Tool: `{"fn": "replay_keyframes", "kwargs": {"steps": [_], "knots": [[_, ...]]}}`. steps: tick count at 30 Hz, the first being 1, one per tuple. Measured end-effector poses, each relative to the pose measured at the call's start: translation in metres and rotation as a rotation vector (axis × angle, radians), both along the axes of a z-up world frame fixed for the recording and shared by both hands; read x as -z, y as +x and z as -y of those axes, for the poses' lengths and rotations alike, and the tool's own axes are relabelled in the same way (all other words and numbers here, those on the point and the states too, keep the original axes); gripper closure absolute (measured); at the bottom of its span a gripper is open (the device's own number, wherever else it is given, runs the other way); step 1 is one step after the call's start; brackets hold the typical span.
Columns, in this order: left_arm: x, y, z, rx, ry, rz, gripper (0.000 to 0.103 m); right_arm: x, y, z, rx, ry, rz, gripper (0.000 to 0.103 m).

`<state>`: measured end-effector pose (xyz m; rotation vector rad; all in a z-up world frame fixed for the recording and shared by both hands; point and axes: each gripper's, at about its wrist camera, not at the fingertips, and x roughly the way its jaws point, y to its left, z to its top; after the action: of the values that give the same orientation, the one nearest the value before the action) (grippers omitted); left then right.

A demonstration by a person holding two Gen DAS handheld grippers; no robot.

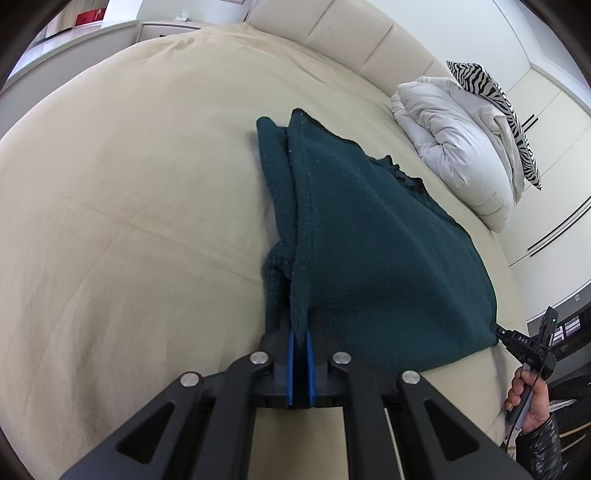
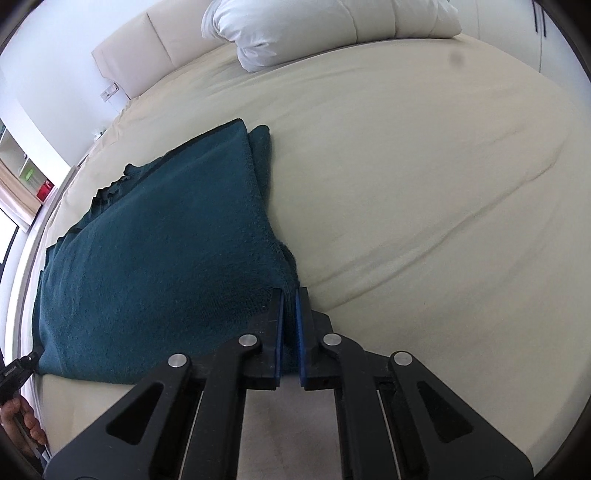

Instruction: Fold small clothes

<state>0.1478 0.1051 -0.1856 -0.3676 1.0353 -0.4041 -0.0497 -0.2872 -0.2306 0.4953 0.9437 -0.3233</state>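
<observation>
Left wrist: left gripper (image 1: 300, 334) pinches teal garment (image 1: 369, 236); right gripper (image 2: 290, 295) likewise

"BAS" (faint) on right hand-held gripper (image 1: 496, 329)

Hidden corners and cut-off edges

The teal garment (image 1: 369, 240) vanishes between both sets of jaws, its pinched corners unseen; the white duvet (image 2: 295, 26) runs off the top edge, and lettering on the right gripper (image 1: 496, 330) is too small to read.

Each camera looks steeply down along its own tool, close over the bed (image 1: 129, 184); both views share the green cloth (image 2: 155, 251) and pillows (image 1: 461, 147).
</observation>
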Motion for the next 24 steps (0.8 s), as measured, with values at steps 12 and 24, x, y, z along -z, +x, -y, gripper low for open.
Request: {"fn": "replay_keyframes", "kwargs": {"steps": [12, 24], "knots": [[-0.071, -0.005, 0.011, -0.016, 0.103, 0.162, 0.07, -0.067, 0.015, -0.009, -0.017, -0.029, 0.154, 0.093], [-0.05, 0.124, 0.111, 0.044, 0.236, 0.232, 0.059, -0.029, 0.168, -0.07, -0.253, 0.292, 0.178, 0.093]]}}
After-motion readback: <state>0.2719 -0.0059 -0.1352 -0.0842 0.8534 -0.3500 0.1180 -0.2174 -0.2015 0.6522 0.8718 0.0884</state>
